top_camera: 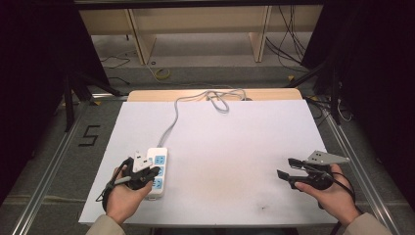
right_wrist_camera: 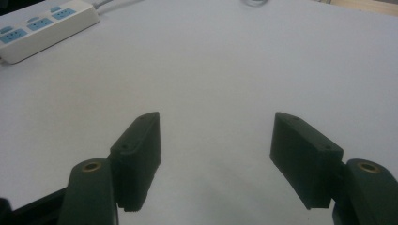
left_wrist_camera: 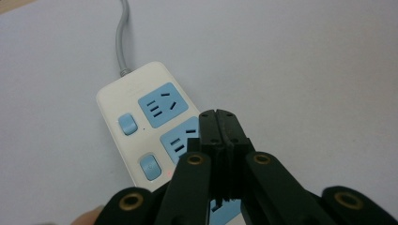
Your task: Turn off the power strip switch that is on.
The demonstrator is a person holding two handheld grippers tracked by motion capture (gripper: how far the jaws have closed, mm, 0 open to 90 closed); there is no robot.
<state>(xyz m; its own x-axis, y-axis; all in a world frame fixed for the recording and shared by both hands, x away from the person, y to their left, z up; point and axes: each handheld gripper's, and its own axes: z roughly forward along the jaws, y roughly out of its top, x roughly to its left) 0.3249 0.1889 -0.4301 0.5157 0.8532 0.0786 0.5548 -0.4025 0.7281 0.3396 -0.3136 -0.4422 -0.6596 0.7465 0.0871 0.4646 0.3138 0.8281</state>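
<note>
1. Power strip sitting lower left of the high view, flat on the white desk, long side running up-and-down in the frame, near the desk's left edge.
2. White body, blue socket faces, small blue buttons alongside them. Grey cord heading from its top end up toward the far edge of the desk, ending in a loose coil at top centre.
3. Left claw right over the strip's lower half, hand behind it at the bottom left of the frame.
4. In the left gripper view: jaws pressed flat together, nothing pinched between them, tips hovering over the middle socket. Can't tell if the tips actually touch the plastic.
5. Same view: top socket and two buttons fully visible, upper left of the tips.
6. Right claw way over at the lower right of the high view, well apart from the strip, pointing left across bare desk.
7. Right gripper view: jaws wide apart, nothing between them, just white desk below. Strip peeking in at the upper left corner there.
</note>
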